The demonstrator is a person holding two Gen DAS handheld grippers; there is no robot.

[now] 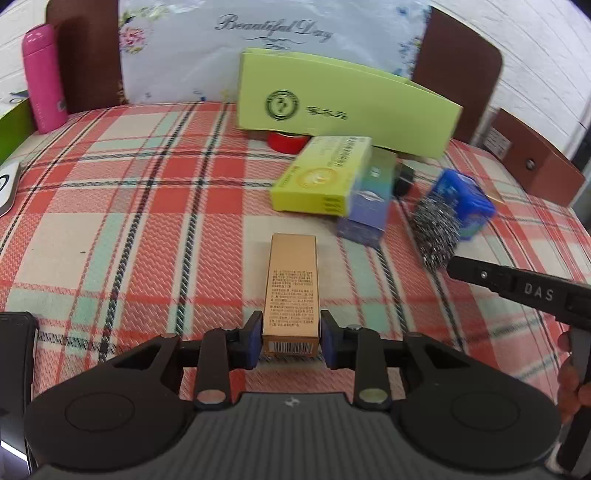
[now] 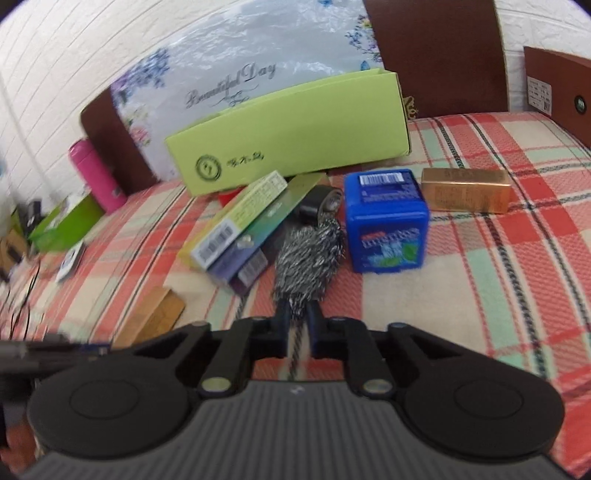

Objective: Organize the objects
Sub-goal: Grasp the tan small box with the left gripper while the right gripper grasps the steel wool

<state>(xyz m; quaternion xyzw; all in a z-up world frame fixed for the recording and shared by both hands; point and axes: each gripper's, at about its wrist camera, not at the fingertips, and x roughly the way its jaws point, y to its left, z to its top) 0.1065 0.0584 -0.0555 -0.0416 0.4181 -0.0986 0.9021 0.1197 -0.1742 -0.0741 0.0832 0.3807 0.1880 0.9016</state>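
My left gripper (image 1: 291, 338) is shut on a tall gold box (image 1: 291, 291), holding its near end low over the plaid cloth. My right gripper (image 2: 298, 321) is shut on a steel-wool scrubber (image 2: 308, 258), which sticks out ahead of the fingers; it also shows in the left wrist view (image 1: 436, 229). Beyond it stands a blue mints box (image 2: 386, 221), with a second gold box (image 2: 467, 190) lying to its right. A yellow-green carton (image 2: 236, 218) rests on a purple-green box (image 2: 255, 254). A large lime box (image 2: 291, 136) stands behind.
A pink bottle (image 1: 42, 77) stands at the far left by a green box (image 2: 64, 221). A red tape roll (image 1: 288, 142) sits under the lime box. A black roll (image 2: 319, 201) lies behind the scrubber. Brown headboard panels (image 1: 454, 70) and a floral pillow (image 1: 266, 29) bound the back.
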